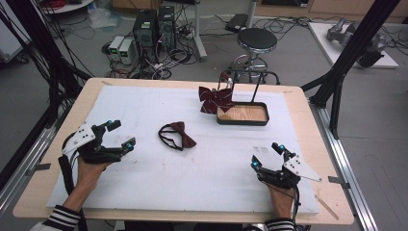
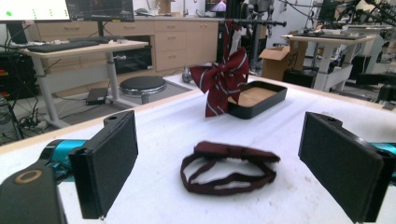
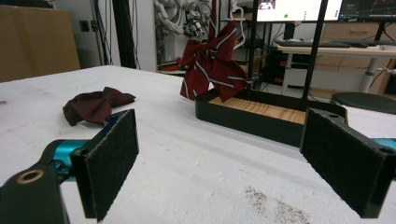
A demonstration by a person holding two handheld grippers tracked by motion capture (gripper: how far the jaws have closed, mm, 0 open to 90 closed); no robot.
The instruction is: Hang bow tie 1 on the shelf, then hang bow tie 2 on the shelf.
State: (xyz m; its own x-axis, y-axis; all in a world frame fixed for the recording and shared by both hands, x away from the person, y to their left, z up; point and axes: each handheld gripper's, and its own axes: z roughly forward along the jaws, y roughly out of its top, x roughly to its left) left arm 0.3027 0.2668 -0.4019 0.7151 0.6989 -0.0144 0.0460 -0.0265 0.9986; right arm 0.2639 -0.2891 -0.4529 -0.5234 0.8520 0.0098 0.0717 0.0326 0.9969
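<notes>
L hand-held gripper [image 1: 121, 134] rests on the white tabletop [image 1: 144, 187] w/ jaws spread wide, nothing between them, aimed at the dark red bow tie [image 1: 177, 135], which lies flat near mid-tabletop, well apart from both grippers. R hand-held gripper [image 1: 267, 155] sits at the near right, jaws also released & empty. Striped bow [image 1: 213, 98] hangs on a rack over the edge of the black tray [image 1: 243, 121] at the far side.

Each hand carries a black gripper: the left gripper [image 1: 120, 135] and right gripper [image 1: 267, 155] both have flat black felt-faced jaws, teal fittings, a pale three-cornered plate on top and a trailing black cable. Striped black-and-white sleeves [image 1: 62, 217] cover the wrists.
</notes>
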